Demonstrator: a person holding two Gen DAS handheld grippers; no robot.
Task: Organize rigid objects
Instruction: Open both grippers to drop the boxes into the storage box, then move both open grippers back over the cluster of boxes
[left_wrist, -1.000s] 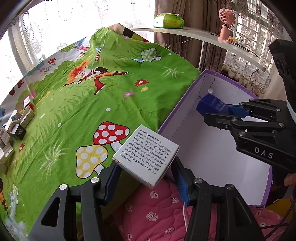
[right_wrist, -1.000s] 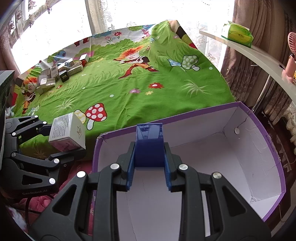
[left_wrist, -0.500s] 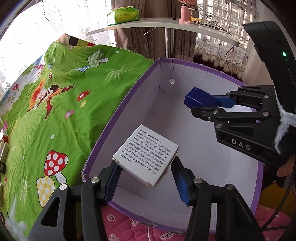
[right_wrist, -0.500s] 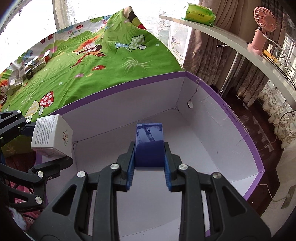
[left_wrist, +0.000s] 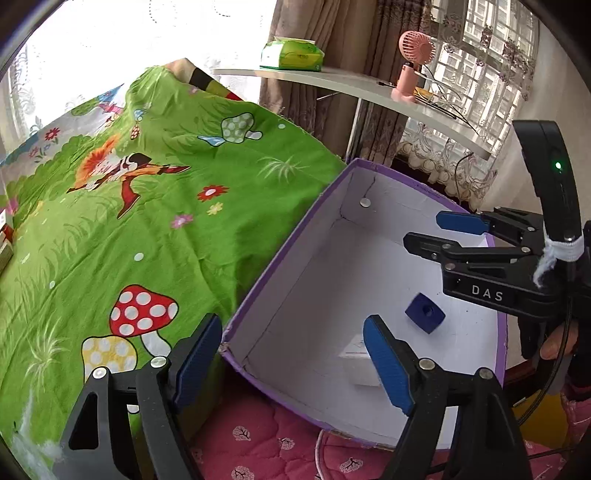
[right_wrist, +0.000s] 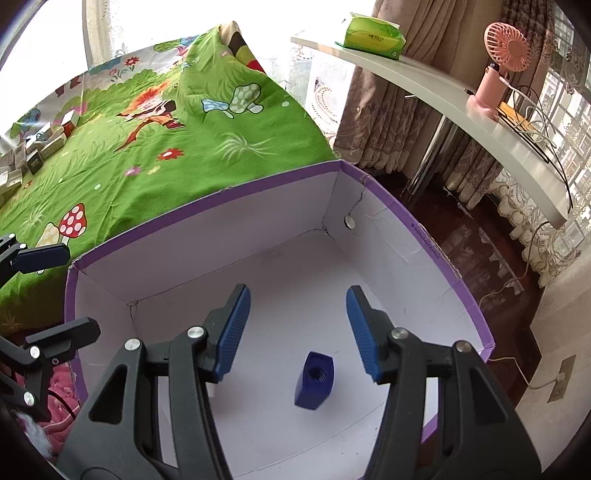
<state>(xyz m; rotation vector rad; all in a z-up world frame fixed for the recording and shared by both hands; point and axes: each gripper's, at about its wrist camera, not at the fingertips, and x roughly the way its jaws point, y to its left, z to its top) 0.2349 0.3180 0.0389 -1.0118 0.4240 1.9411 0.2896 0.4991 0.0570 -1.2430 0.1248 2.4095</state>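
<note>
A large white cardboard box with a purple rim (left_wrist: 280, 258) (right_wrist: 207, 201) stands beside the bed. On its floor lie a small dark blue block (left_wrist: 424, 314) (right_wrist: 314, 380) and a white printed carton (left_wrist: 360, 365), which is partly hidden behind a finger. My left gripper (left_wrist: 293, 360) (right_wrist: 51, 295) hangs over the box's near left corner; its jaws are opening and hold nothing. My right gripper (right_wrist: 298, 332) (left_wrist: 439, 234) hovers above the blue block with its jaws opening and nothing pressed between its pads.
A green cartoon bedsheet (left_wrist: 147, 221) covers the bed left of the box. Several small cartons (right_wrist: 37, 155) lie at its far left end. A white shelf (right_wrist: 443, 107) carries a green tissue pack (right_wrist: 373, 35) and a pink fan (right_wrist: 495, 66). A pink quilt (left_wrist: 266, 443) lies below.
Both grippers have opened. The white carton left my left gripper and the blue block left my right gripper; both now lie on the box floor. The left gripper swung back towards the bed.
</note>
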